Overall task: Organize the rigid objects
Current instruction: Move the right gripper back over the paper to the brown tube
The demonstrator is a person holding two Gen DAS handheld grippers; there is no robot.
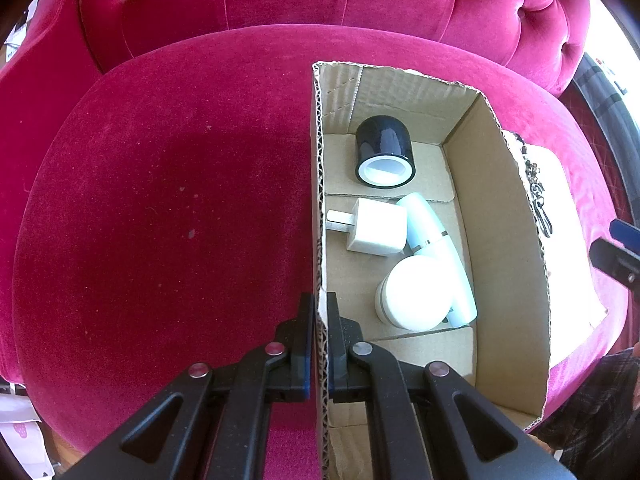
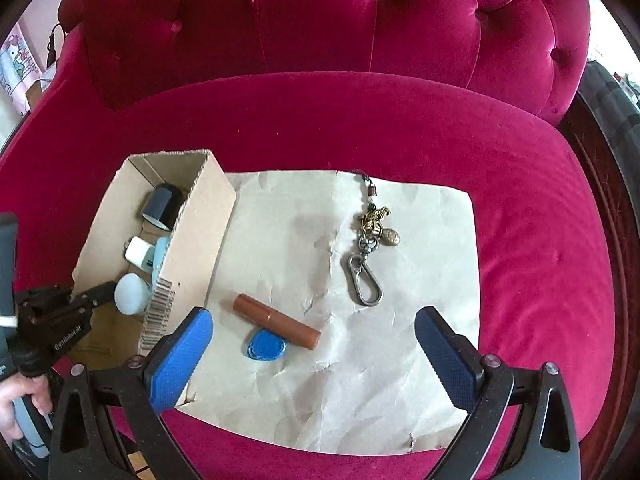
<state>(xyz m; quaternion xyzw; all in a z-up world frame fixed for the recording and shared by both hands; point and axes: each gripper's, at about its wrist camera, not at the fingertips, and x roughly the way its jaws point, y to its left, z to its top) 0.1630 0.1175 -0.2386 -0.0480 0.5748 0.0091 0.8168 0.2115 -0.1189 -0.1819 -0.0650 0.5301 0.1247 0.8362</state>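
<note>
Clamping the left wall of the cardboard box (image 1: 320, 200), the left gripper (image 1: 320, 312) is pinching the corrugated edge between its closed fingers, one inside and one outside. Inside the box are lying a black cylinder (image 1: 385, 151), a white plug (image 1: 376, 227), a pale blue tube (image 1: 436, 252) and a round white jar (image 1: 416, 294), the jar touching the tube. The right gripper (image 2: 314, 350) is hanging wide open and holding nothing above a sheet of brown paper (image 2: 400, 400) spread on the pink velvet seat (image 2: 540, 220) just beside the box. On the paper a brown tube (image 2: 277, 321) is touching a blue tag (image 2: 266, 346), with a keychain (image 2: 370, 240) lying apart from them.
</note>
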